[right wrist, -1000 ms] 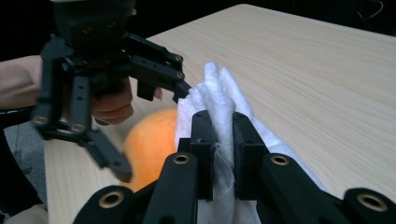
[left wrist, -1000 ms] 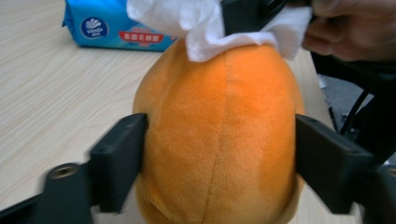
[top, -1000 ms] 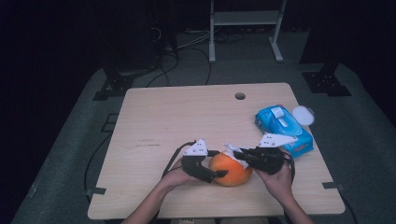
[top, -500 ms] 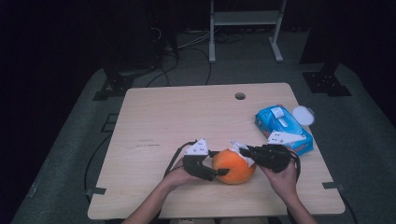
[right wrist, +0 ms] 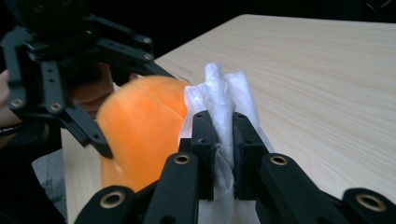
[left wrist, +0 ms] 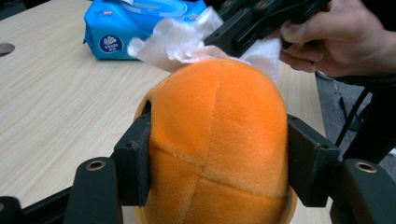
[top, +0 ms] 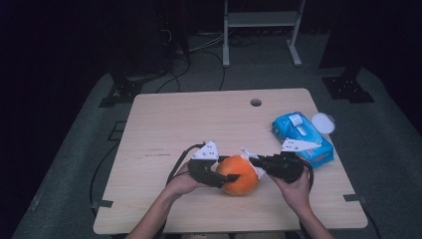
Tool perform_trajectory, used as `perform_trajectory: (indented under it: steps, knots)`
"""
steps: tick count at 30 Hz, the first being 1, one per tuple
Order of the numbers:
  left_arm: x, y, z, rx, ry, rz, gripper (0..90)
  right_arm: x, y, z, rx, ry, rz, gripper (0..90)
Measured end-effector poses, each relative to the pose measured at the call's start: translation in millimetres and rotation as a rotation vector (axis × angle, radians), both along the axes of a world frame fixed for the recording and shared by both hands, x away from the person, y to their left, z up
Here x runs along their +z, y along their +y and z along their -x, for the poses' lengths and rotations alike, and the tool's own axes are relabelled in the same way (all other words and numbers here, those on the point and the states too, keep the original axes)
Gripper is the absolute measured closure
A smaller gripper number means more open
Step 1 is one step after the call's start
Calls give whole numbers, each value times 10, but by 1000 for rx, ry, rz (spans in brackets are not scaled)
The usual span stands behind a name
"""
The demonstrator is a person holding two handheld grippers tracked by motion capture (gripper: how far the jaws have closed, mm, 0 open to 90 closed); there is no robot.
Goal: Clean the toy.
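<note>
Pale wood-grain tabletop [top: 189, 124] fills the middle of the high view, ringed by grey floor and dark surroundings. Nearest the person's edge, two hands come up from the bottom, each with a gripper. The left gripper [top: 219, 175] clamps an orange plush ball [top: 240, 175] from both sides; in the left gripper view the two black jaws press into the soft orange plush ball [left wrist: 217, 140], one on each flank, and the fabric bulges between them. The ball rests on the table near the front edge, a little right of centre. The right gripper [top: 259, 162] meets it from the other side with its jaws pressed together on a crumpled white wipe [top: 249, 155]; the right gripper view shows the white wipe [right wrist: 219, 102] pinched upright between the jaws and touching the upper side of the ball [right wrist: 140, 126]. In the left gripper view the wipe [left wrist: 182, 42] lies against the top of the ball. Just beyond the right hand [top: 296, 189] lies a blue wet-wipe pack [top: 298, 132], its white lid [top: 322, 122] flipped open toward the right table edge. Farther back, a round cable hole [top: 256, 102] sits in the tabletop, and behind the table stands a white metal frame [top: 261, 25].
</note>
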State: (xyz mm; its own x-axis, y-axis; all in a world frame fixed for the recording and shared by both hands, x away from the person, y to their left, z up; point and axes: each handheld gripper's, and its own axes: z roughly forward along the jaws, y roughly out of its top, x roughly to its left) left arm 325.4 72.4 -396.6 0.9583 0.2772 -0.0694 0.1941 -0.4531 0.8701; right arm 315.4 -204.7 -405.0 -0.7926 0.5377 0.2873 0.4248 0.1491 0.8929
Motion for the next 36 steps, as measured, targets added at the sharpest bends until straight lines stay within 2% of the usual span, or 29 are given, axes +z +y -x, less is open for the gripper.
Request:
perform_trajectory:
  steps: [3, 7, 10, 11, 12, 13, 14, 15, 16, 17, 19, 24, 26, 28, 29, 31, 34, 36]
  knots:
    - [32, -57, 31, -7, -1, -17, 347, 83, 75, 51, 28, -24, -22, 809]
    - [56, -117, 74, -16, -19, -42, 348, 193, 238, 153, 100, -71, -35, 806]
    - [48, -132, 82, -12, -20, -43, 346, 234, 317, 206, 114, -91, -6, 803]
    - [6, -144, 77, -5, -29, -60, 338, 225, 341, 217, 100, -107, 38, 804]
    - [6, -144, 77, -5, -29, -60, 321, 225, 341, 217, 100, -107, 38, 804]
    - [-65, -165, 65, -6, -27, -50, 287, 158, 323, 191, 87, -92, 61, 805]
    - [-65, -165, 65, -6, -27, -50, 246, 158, 323, 191, 87, -92, 61, 805]
    - [-96, -174, 54, -13, -27, -40, 246, 115, 307, 175, 85, -83, 62, 805]
    - [-121, -174, 40, -19, -28, -24, 175, 56, 262, 158, 74, -66, 63, 806]
    - [-153, -163, 8, -26, -14, 16, 151, 46, 233, 152, 67, -62, 60, 806]
    - [-183, -153, -9, -33, -16, 50, 129, 51, 177, 146, 51, -59, 62, 806]
    - [-253, -129, -44, -46, -20, 75, 98, 37, 86, 123, 20, -58, 56, 804]
    - [-324, -108, -87, -43, 6, 92, 93, 36, 6, 101, -4, -52, 53, 803]
    - [-354, -107, -101, -44, 13, 97, 92, 31, -21, 91, -11, -48, 46, 803]
    - [-418, -122, -122, -46, 27, 103, 82, 21, -76, 67, -24, -39, 37, 802]
    - [-475, -152, -136, -46, 25, 101, 64, 13, -120, 46, -37, -34, 34, 802]
    - [-526, -199, -154, -34, 38, 118, 49, -8, -163, 18, -43, -16, 18, 801]
    - [-534, -215, -155, -30, 31, 126, 53, -11, -167, 15, -47, -15, 18, 801]
